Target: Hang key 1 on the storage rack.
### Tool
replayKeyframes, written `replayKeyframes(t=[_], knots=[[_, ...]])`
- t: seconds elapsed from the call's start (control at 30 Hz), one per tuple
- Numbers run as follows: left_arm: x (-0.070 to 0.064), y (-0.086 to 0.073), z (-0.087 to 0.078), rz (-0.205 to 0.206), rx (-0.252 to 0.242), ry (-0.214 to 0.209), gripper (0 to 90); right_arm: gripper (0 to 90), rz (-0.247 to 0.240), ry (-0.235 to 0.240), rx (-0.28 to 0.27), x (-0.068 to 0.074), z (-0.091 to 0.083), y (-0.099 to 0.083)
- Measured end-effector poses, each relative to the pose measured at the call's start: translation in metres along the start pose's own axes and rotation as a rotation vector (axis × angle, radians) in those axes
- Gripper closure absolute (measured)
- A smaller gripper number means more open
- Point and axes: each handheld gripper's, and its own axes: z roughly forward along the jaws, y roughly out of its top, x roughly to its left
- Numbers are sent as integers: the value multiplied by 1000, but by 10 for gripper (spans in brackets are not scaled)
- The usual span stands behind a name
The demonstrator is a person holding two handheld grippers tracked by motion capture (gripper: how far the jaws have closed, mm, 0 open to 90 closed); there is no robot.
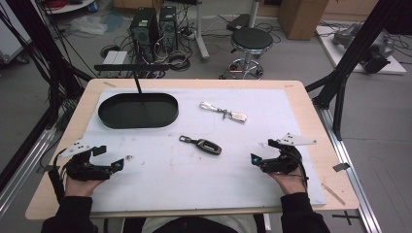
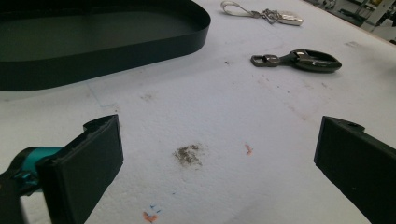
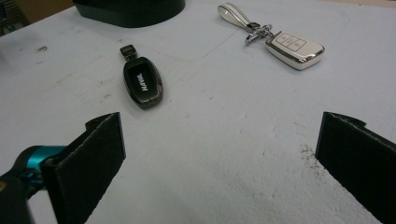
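The left gripper [image 1: 112, 166] rests low over the near left part of the table [image 1: 311, 141], its jaws spread wide with nothing between them; in the left gripper view only the stained white mat [image 2: 210, 121] lies in the gap. The right gripper [image 1: 256, 160] sits at the near right, held by a hand [image 1: 291, 180] in a dark sleeve, and its jaws are likewise wide apart and empty, with bare mat between them in the right gripper view. Between the two grippers and a little farther out lies a dark key fob [image 1: 204, 144] with a metal loop at one end, flat on the mat, with lettering on its face that is too small to read surely. Beyond it, toward the far right, lies a silver-white key fob [image 1: 237, 116] joined by a clasp to a pale strap [image 1: 209, 106], also flat on the mat and well apart from the dark one. At the far left sits a black oval tray [image 1: 167, 118] with a low upright wall; its floor looks bare. A thin black rod [image 1: 138, 83] crosses in front of the tray in the high view. Neither fob touches the tray.
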Motion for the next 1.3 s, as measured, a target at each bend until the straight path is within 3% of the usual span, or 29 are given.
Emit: replayKeyframes(t=[0.3,0.7,0.83,1.1,1.3], knots=[[-4,0,3,27,9,-17,17,8,-11,-15,23,0,1,-2],[-2,0,2,14,4,-11,17,8,-42,-36,49,3,9,1],[-1,0,2,13,3,-8,17,8,-89,-62,66,8,15,9],[-2,0,2,14,3,-2,17,8,-102,-59,61,5,22,21],[-3,0,3,15,3,2,17,8,-99,-27,65,-6,34,47]])
